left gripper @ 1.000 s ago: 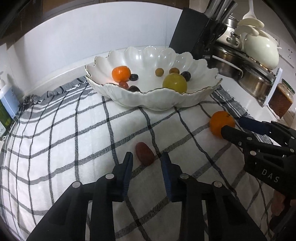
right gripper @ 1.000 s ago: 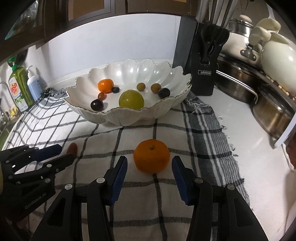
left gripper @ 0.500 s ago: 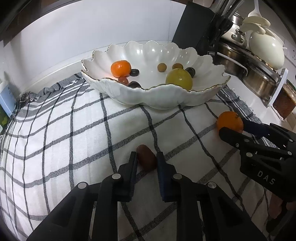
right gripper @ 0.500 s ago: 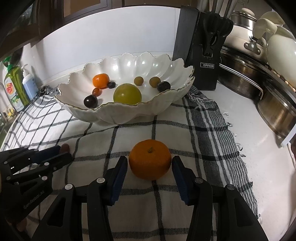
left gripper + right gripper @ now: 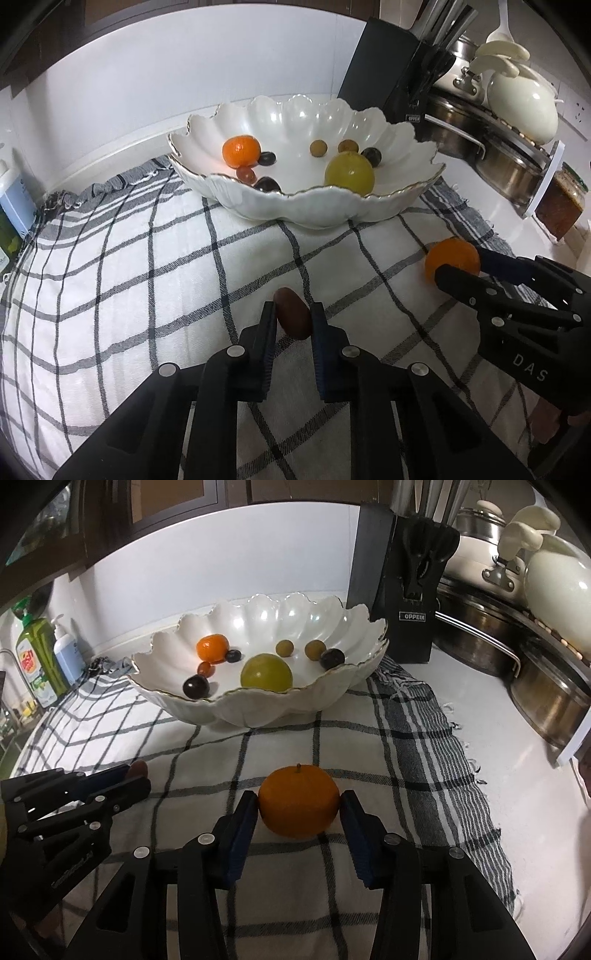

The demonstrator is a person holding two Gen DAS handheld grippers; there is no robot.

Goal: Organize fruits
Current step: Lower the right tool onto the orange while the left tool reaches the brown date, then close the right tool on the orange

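- On the checked cloth (image 5: pixel 147 280), your left claw (image 5: pixel 293 314) had closed on the brown date (image 5: pixel 292 312).
- Your right claw (image 5: pixel 298 805) pinched the orange (image 5: pixel 298 800) below the bowl (image 5: pixel 295 701).

Right gripper (image 5: pixel 298 805) fingers (image 5: pixel 242 823) clamping orange (image 5: pixel 298 800) on cloth (image 5: pixel 399 738).

- White wall (image 5: pixel 229 565) rises behind a white counter (image 5: pixel 491 709).
- Checked cloth (image 5: pixel 122 280) covers the counter.
- Black knife block (image 5: pixel 399 590) stands beside steel pots (image 5: pixel 480 642).
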